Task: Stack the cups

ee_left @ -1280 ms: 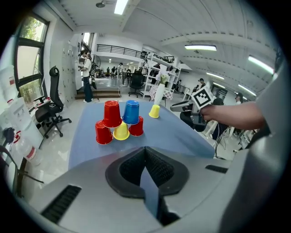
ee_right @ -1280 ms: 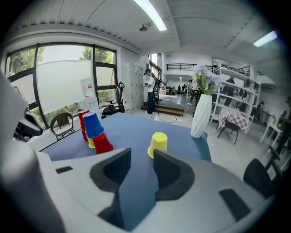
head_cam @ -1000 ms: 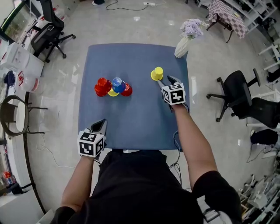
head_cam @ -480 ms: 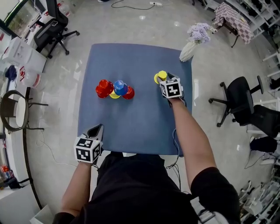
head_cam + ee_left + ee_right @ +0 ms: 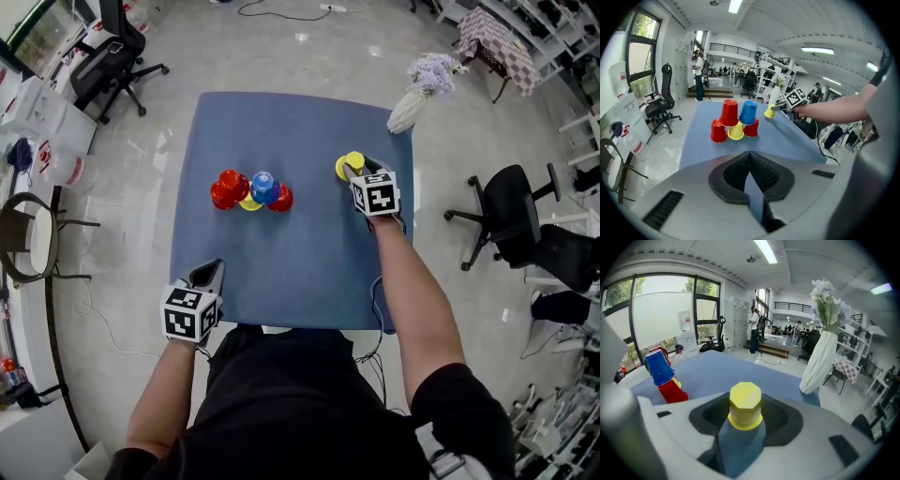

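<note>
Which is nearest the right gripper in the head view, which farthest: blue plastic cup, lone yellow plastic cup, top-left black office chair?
1. Lone yellow plastic cup, between the right gripper's jaws, which have just been closing.
2. Blue plastic cup, atop the pile, to the left.
3. Black office chair, far top left.

You're standing in a big open office-cum-lab hall. Black swivel chairs [image 5: 506,202] sit around your blue worktop [image 5: 300,262] on a glossy tiled floor [image 5: 281,47]. Storage racks [image 5: 761,70] stand at the back and tall windows [image 5: 661,310] fill one wall. Strip lights [image 5: 764,251] hang overhead, and a railed upper gallery [image 5: 733,47] crosses the far end.
</note>
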A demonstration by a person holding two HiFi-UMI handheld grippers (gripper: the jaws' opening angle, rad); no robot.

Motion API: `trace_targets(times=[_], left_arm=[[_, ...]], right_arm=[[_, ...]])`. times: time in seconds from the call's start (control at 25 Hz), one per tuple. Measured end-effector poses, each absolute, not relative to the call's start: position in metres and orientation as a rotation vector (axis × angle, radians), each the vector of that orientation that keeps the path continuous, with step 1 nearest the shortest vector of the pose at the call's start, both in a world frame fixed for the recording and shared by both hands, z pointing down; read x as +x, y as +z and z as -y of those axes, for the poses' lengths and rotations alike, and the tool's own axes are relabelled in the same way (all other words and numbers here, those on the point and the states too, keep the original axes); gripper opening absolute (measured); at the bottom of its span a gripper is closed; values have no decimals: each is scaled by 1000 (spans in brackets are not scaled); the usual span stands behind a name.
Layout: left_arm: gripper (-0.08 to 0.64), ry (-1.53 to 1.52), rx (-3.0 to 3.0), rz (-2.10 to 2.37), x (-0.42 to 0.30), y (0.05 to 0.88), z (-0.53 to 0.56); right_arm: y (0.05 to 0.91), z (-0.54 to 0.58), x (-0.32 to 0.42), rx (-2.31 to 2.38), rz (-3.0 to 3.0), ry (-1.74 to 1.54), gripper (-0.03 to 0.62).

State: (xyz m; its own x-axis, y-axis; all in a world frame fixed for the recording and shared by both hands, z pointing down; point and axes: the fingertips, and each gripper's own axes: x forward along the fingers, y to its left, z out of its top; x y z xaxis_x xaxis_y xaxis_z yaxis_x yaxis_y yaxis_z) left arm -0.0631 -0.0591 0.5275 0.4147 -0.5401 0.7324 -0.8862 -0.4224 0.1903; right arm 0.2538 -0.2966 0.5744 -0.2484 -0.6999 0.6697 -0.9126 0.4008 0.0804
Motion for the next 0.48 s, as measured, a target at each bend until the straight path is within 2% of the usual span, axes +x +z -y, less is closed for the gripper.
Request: trace_targets(times=[0.48], left_arm=[[5,748,2245,1110,-58,511,76]], right_arm=[[493,246,217,1379,2117,380,210]])
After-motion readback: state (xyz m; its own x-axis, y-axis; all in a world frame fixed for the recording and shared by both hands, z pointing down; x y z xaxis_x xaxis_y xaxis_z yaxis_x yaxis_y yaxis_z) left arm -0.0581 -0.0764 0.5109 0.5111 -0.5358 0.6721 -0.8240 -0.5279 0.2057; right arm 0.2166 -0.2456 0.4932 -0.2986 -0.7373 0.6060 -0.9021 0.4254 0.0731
